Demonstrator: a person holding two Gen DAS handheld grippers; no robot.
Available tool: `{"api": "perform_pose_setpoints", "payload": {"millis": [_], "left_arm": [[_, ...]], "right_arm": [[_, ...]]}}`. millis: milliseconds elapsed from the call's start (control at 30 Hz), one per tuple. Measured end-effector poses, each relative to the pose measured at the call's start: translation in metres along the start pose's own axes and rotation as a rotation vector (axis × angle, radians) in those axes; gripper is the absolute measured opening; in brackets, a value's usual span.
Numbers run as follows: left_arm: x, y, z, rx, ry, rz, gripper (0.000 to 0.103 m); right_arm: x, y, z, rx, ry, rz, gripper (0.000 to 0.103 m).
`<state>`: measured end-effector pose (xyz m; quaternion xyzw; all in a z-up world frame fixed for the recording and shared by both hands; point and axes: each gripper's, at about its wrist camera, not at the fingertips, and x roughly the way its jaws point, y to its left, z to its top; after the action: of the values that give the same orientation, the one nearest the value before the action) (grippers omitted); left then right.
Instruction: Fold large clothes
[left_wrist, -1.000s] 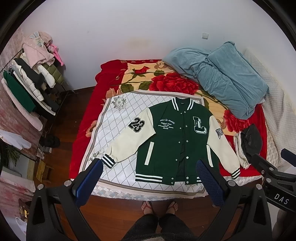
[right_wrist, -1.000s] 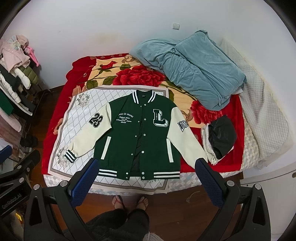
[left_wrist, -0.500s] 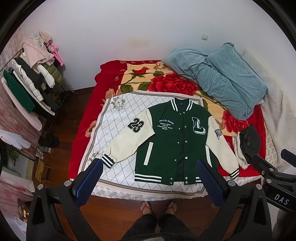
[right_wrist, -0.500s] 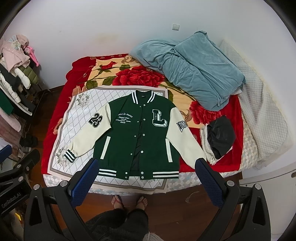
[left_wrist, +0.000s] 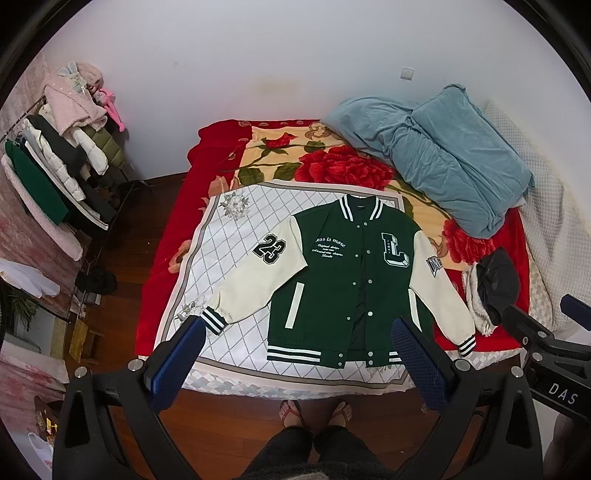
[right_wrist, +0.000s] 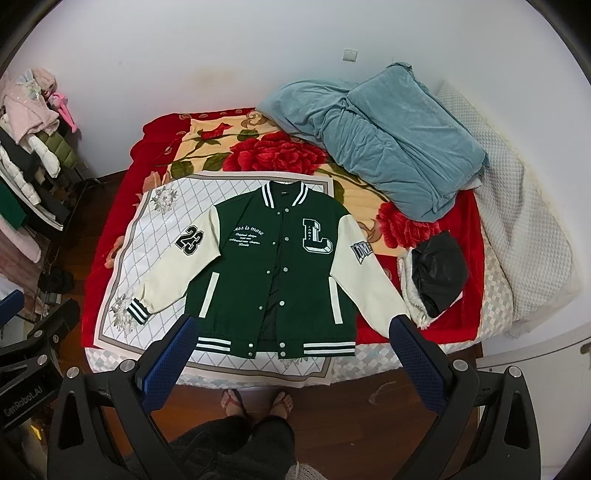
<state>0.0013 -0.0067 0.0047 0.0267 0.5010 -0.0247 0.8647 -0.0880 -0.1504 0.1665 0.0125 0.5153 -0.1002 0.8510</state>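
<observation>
Green varsity jacket (left_wrist: 347, 280) with cream sleeves, laid flat and face up on a white diamond-patterned cloth (left_wrist: 236, 258) spread over the near part of the bed (left_wrist: 173, 236). Collar toward the wall, striped hem toward the bed's near edge. Front partly unsnapped near the bottom, dark lining showing. Both sleeves spread out and down; the "23" sleeve (left_wrist: 258, 273) entirely on the white cloth, the other sleeve's cuff (left_wrist: 466, 345) reaching off the cloth onto the red blanket. Large "L" patch (right_wrist: 316, 238) on the chest.

Left tongs (left_wrist: 295, 354) wide open, blue pads apart, holding nothing, hovering above the bed's near edge. Right tongs (right_wrist: 291, 354) likewise wide open and empty, framing the jacket's hem from above. Neither touching the garment.

Red rose-print blanket (right_wrist: 280, 155) under the cloth. Rumpled teal quilt (right_wrist: 388, 147) at the far right corner of the bed. Black and white fleecy garment (right_wrist: 436, 277) bunched just beside the right sleeve. Clothes rack (left_wrist: 55, 177) crowded with coats along the left wall. Person's sandalled feet (right_wrist: 255, 402) on the wooden floor (left_wrist: 221, 424) at the foot of the bed.
</observation>
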Motion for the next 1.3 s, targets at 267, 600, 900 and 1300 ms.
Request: {"api": "perform_pose_setpoints", "payload": {"millis": [267, 600, 900, 1300], "left_arm": [[0.0, 0.0004, -0.0002, -0.001, -0.001, 0.0, 0.103], [-0.0003, 0.0006, -0.0002, -0.001, 0.0, -0.003, 0.103], [-0.0051, -0.0046, 0.0024, -0.003, -0.002, -0.002, 0.103], [-0.0088, -0.0072, 0.0054, 0.0, -0.004, -0.006, 0.103]], "right_arm": [[0.001, 0.0013, -0.0001, 0.0, 0.0, -0.003, 0.103], [-0.0004, 0.0012, -0.0003, -0.001, -0.003, -0.004, 0.103], [-0.0012, 0.0003, -0.0005, 0.0, -0.003, -0.003, 0.103], [-0.0011, 0.0023, 0.0007, 0.004, 0.0, -0.004, 0.103]]}}
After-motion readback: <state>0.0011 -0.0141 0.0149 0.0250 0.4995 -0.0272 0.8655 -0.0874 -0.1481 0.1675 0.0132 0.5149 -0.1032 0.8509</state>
